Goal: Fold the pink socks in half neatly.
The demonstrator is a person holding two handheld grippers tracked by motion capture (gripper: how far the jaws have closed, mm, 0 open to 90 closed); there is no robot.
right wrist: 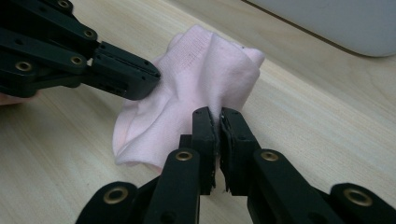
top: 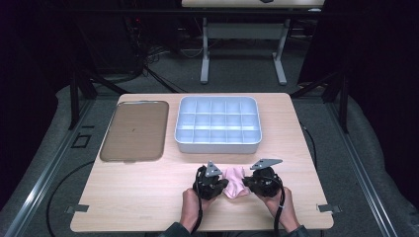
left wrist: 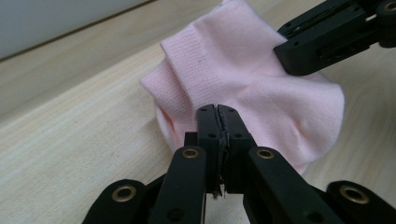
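A small pink sock (top: 234, 181) lies bunched on the wooden table, near its front edge, between my two grippers. My left gripper (top: 225, 185) comes at it from the left. In the left gripper view its jaws (left wrist: 218, 112) are pressed together on the near edge of the sock (left wrist: 243, 70). My right gripper (top: 246, 183) comes from the right, and its jaws (right wrist: 219, 116) pinch a fold of the sock (right wrist: 196, 74). In each gripper view the other gripper touches the sock's far side: the right one (left wrist: 286, 55), the left one (right wrist: 150, 80).
A white tray (top: 217, 146) with several compartments stands at the back of the table (top: 138, 192). A flat brown tray (top: 133, 131) lies to its left. Both hands rest close to the table's front edge.
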